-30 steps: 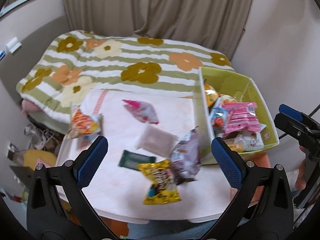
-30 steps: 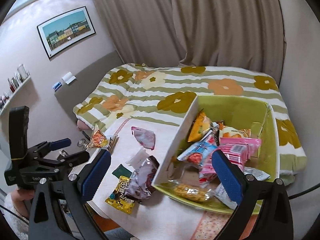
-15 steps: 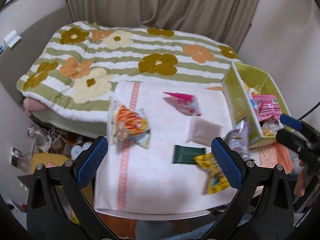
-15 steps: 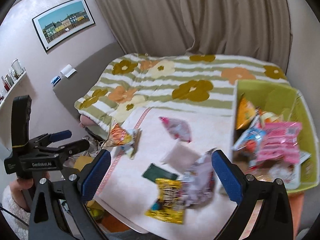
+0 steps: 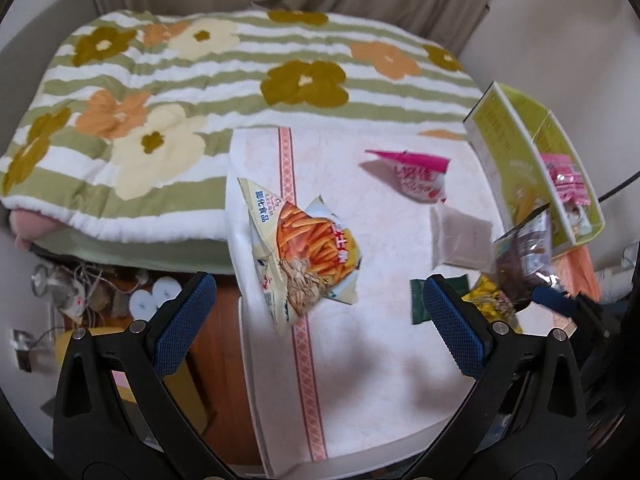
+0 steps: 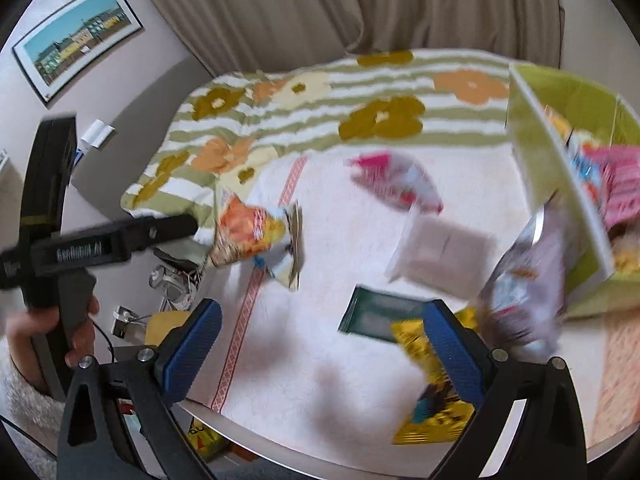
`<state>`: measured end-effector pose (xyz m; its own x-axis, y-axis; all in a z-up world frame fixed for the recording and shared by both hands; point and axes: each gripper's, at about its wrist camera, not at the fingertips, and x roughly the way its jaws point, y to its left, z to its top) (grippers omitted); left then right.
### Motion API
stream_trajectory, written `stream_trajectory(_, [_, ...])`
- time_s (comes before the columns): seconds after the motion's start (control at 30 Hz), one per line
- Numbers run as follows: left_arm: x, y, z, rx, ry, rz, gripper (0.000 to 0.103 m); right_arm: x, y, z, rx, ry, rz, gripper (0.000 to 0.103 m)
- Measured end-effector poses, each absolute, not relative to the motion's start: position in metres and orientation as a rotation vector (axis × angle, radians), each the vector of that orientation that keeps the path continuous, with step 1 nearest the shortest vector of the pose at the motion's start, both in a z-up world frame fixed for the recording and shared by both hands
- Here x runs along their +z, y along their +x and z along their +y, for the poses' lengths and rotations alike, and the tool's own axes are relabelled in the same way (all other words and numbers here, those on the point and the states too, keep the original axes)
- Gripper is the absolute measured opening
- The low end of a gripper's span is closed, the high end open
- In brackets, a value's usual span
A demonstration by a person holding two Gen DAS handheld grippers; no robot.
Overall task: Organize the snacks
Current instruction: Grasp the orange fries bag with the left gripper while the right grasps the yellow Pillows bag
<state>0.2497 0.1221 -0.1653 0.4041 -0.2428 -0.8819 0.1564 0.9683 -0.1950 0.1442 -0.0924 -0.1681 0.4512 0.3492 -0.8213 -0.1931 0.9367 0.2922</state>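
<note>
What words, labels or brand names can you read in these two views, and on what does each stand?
"膨化食品": on the orange snack bag, printed sideways; its other lettering is too small to read.
"GenRobot.AI": on the side of the left gripper, slightly blurred.
Pink bag: red lettering, too blurred to read.
Yellow bag: blurred, unreadable.
Green box: faint print, unreadable.

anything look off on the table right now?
Mostly scatter. The orange snack bag sits at the left edge of the white cloth, one corner apparently past it. The purple bag leans upright against the green bin. Nothing looks torn or spilled.
</note>
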Motion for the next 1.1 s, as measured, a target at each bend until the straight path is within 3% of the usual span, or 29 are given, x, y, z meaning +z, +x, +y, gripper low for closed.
stream_trajectory(0.93, [-0.263, 0.314, 0.090, -0.265, 0.029, 1.293, 0.102, -0.234, 0.124, -0.156, 0.076, 0.151, 1.090, 0.101])
stream_trajectory(1.1, [-0.266, 0.315, 0.087, -0.270, 0.040, 1.290, 0.096, -0.238, 0.123, -0.159, 0.074, 0.164, 1.103, 0.101])
